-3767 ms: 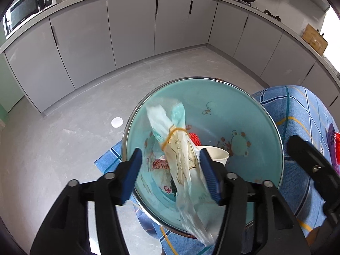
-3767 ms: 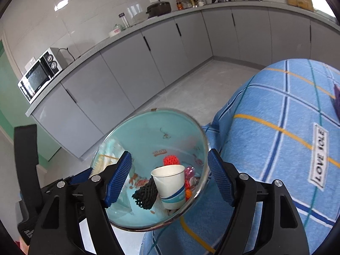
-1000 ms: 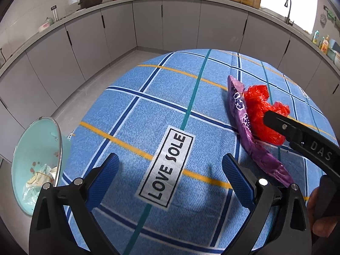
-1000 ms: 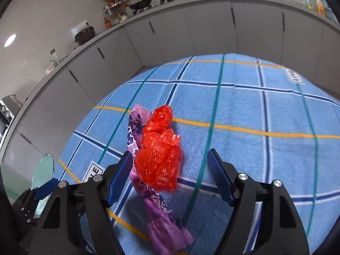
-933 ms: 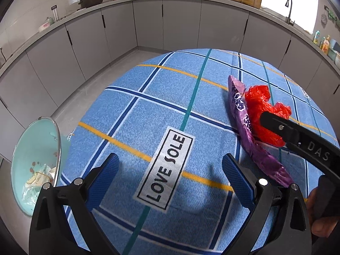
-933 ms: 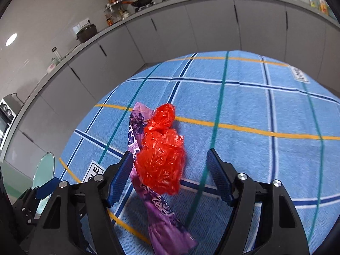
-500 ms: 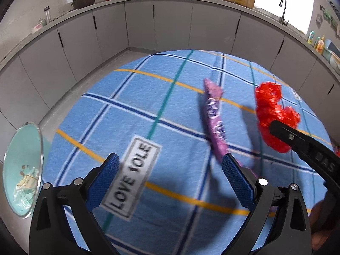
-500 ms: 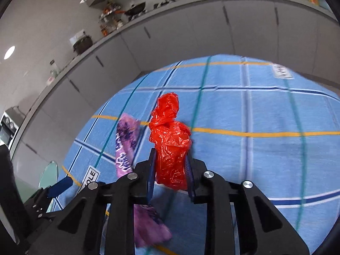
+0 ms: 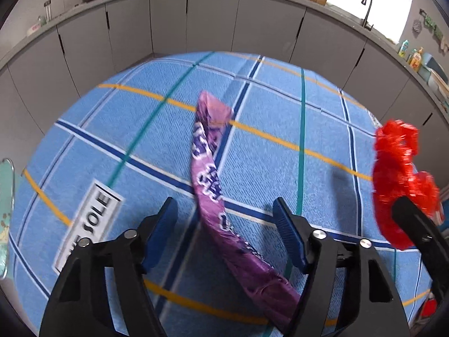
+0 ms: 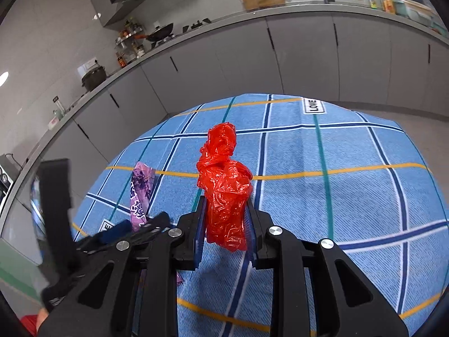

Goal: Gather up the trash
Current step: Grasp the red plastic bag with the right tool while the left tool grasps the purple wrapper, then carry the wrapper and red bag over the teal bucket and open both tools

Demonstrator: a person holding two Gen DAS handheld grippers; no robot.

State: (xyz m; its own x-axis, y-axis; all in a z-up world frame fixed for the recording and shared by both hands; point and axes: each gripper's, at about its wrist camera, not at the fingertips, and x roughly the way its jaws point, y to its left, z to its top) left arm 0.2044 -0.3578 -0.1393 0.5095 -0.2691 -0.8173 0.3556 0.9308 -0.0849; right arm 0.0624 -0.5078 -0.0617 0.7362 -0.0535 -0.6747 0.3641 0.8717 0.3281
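The right gripper (image 10: 226, 233) has its jaws clamped narrow on the red bag (image 10: 224, 191), which stands crumpled up out of them and, from its shadow on the cloth, looks lifted clear of the blue checked tabletop (image 10: 350, 196); that piece I judge collected in hand but not yet delivered. The purple wrapper (image 9: 213, 179) lies flat on the tabletop, a long strip running away from the camera, and the left gripper (image 9: 224, 224) hangs over its near half with the jaws astride it. Those jaws have just been closing from wide to about half, with the wrapper between them, but the blue pads (image 9: 286, 233) stand apart from it on both sides, so nothing is gripped there yet. Taking the wrapper as landmark, the red bag is off to its right and raised, and the bowl (image 9: 5, 213) shows only as a teal sliver at the far left edge beyond the tabletop, with some scraps faintly visible inside, too small to name. So far as can be judged, the bowl already holds some trash, one piece is in the right jaws, one is about to be pinched, and both must be carried left to the bowl; no other loose trash shows on the cloth, though a red thing at the lower corner (image 9: 429, 306) is too cropped to tell
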